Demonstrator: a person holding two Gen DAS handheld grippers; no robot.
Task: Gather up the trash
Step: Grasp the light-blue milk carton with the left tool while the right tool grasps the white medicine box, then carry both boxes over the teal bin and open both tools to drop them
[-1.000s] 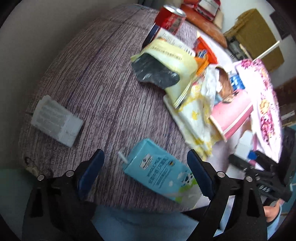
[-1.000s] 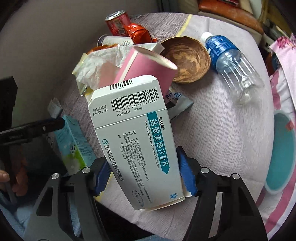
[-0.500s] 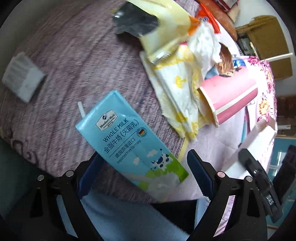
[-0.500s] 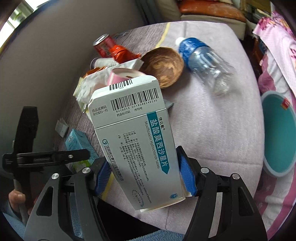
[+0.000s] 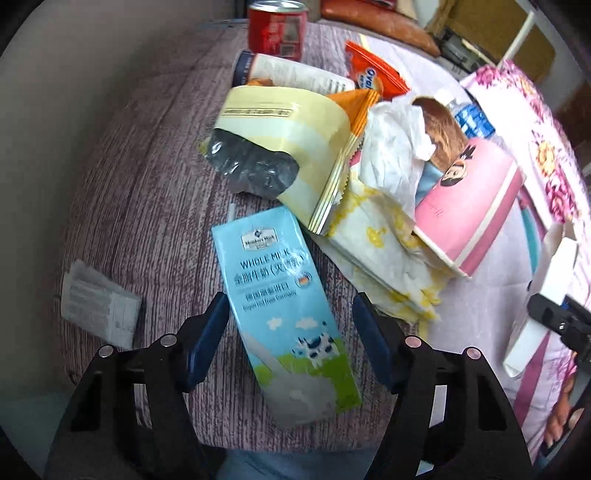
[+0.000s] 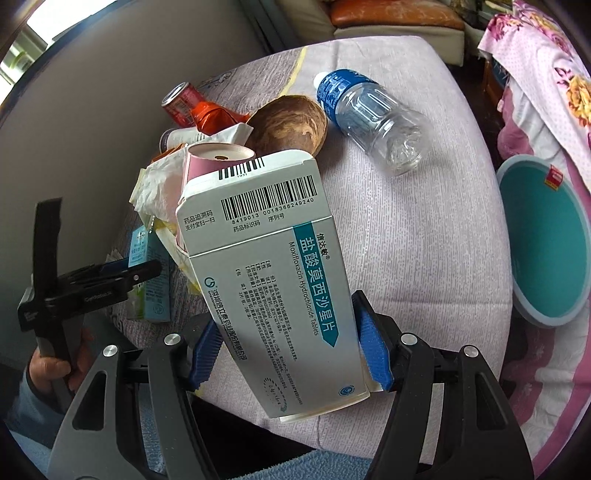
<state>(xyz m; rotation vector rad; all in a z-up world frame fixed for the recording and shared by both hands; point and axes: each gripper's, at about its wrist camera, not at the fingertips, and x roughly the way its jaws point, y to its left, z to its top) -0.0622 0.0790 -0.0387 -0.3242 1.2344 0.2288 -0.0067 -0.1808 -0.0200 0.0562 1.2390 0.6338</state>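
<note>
A light blue whole-milk carton (image 5: 280,306) lies flat on the cloth-covered table (image 5: 147,184), lengthways between the fingers of my left gripper (image 5: 288,332). The jaws are closing around it. The left pad is at the carton's edge and a small gap shows at the right pad. My right gripper (image 6: 288,347) is shut on a white and teal medicine box (image 6: 273,258), which it holds tilted above the table. In the right wrist view the milk carton (image 6: 151,291) shows at the left, partly hidden behind the left tool and a person's hand (image 6: 55,365).
Beyond the carton lies a heap: a yellow pouch (image 5: 291,136), crumpled paper (image 5: 391,147), a pink paper cup (image 5: 469,210), an orange wrapper (image 5: 373,77) and a red can (image 5: 277,29). A small white packet (image 5: 98,306) lies left. A plastic bottle (image 6: 369,114), a brown shell (image 6: 288,125) and a teal basin (image 6: 550,240) lie right.
The left gripper turned, so the milk carton now lies lengthways between its fingers, and its jaws have narrowed. The right gripper kept the medicine box and swung, bringing the teal basin into view.
</note>
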